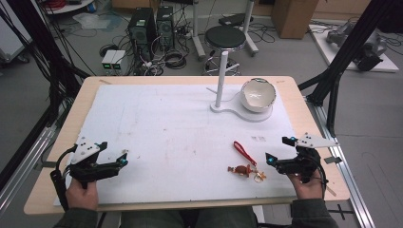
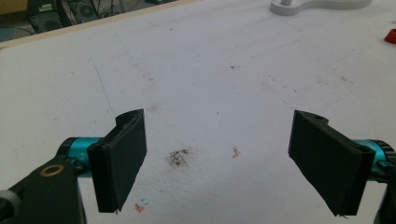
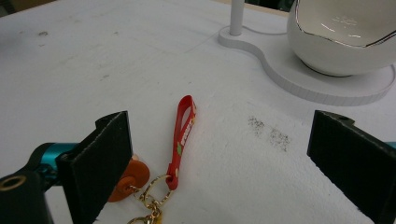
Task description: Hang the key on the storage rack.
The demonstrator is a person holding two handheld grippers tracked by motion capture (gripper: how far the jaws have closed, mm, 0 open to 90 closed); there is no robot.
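A keychain lies on the white mat: a red strap (image 1: pixel 244 151) (image 3: pixel 184 130) joined by gold rings (image 3: pixel 150 196) to an orange-brown charm (image 1: pixel 242 170) (image 3: pixel 131 179). My right gripper (image 1: pixel 277 151) (image 3: pixel 224 163) rests just right of it, jaws wide open, nothing between them. In the right gripper view the strap lies ahead, close to the left jaw. A white bowl (image 1: pixel 258 94) (image 3: pixel 345 32) sits on a white stand base (image 1: pixel 247 115) (image 3: pixel 327 88) with an upright post (image 1: pixel 220 85). My left gripper (image 1: pixel 114 153) (image 2: pixel 217 158) rests open at the table's near left over bare mat.
The white mat (image 1: pixel 180 137) covers a wooden table (image 1: pixel 71 118). Beyond the far edge stand a black stool (image 1: pixel 225 38), computer towers (image 1: pixel 152 28) and cables on the floor. Black frame bars (image 1: pixel 342 52) rise at both sides.
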